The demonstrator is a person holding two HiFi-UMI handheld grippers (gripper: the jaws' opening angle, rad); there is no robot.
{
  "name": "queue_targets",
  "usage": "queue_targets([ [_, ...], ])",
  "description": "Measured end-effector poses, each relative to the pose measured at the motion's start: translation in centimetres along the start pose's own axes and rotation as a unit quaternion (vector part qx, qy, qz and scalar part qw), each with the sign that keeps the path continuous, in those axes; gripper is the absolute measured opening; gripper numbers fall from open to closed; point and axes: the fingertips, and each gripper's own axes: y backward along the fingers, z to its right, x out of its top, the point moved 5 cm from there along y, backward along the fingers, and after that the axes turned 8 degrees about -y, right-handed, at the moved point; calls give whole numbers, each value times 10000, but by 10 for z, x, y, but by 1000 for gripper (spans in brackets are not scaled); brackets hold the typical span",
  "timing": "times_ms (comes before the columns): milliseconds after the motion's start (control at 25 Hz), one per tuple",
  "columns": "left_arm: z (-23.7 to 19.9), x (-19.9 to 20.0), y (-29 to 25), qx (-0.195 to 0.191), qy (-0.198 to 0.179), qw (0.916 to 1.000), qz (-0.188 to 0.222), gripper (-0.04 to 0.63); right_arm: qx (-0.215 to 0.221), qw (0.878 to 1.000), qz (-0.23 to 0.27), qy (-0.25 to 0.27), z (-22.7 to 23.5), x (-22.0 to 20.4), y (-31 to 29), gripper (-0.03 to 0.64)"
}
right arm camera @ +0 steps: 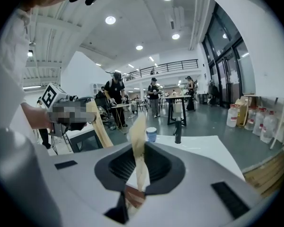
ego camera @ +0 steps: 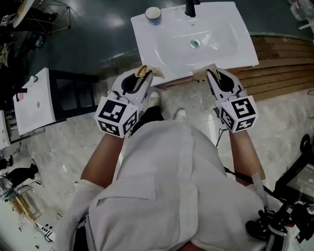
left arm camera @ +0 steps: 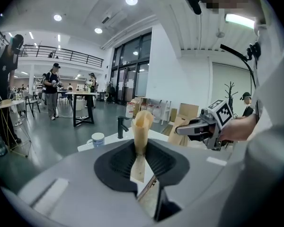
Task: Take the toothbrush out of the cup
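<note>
- Toothbrush: cannot be made out in any view. Judged to stand inside the cup (ego camera: 153,15), whose contents are too small to tell.
- Cup: white with a blue band, upright on the far left corner of the washbasin (ego camera: 225,51). It sits just left of the black tap (ego camera: 191,3) and well apart from both claws.
- Washbasin: white, with one shallow bowl and a drain (ego camera: 195,44) at its centre. Wooden slats (ego camera: 288,61) lie to its right.
- Left claw (ego camera: 143,71): over the near edge of the washbasin, on the cup's side. Its tan pads are pressed together with nothing between them. It points toward the far edge, tipped a little downward.
- Right claw (ego camera: 209,73): over the near edge, right of centre. It is likewise clenched on nothing and aimed across the bowl.
- Step in hand: the approach, by my reading. Nothing is grasped, and the toothbrush is not yet out of the cup.
- Next move calls for:
  - carrying the left claw, the nearer one, across the bowl to the cup;
  - parting its jaws before arrival;
  - closing them on the handle above the rim;
  - lifting straight up, so the light cup neither tips nor rides along.
- Option: the right claw could steady the cup's wall.
</note>
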Motion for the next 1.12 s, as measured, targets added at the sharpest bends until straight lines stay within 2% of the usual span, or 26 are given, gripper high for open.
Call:
queue_targets([
  [200, 9, -12, 13, -226, 37, 9997, -10, 67, -5, 10000, -1, 66, -17, -5, -1, 35],
  [560, 17, -5, 13, -790, -21, 9969, -3, 67, 76, 9997, -152, 168, -35, 8, -14, 35],
  [840, 4, -16, 33, -832, 15, 9965, 20, 67, 333, 9989, -189, 280, -68, 14, -38, 35],
  [1120, 6, -17, 38, -862, 0, 9963, 21, 67, 438, 9978, -313, 393, -75, 15, -44, 35],
])
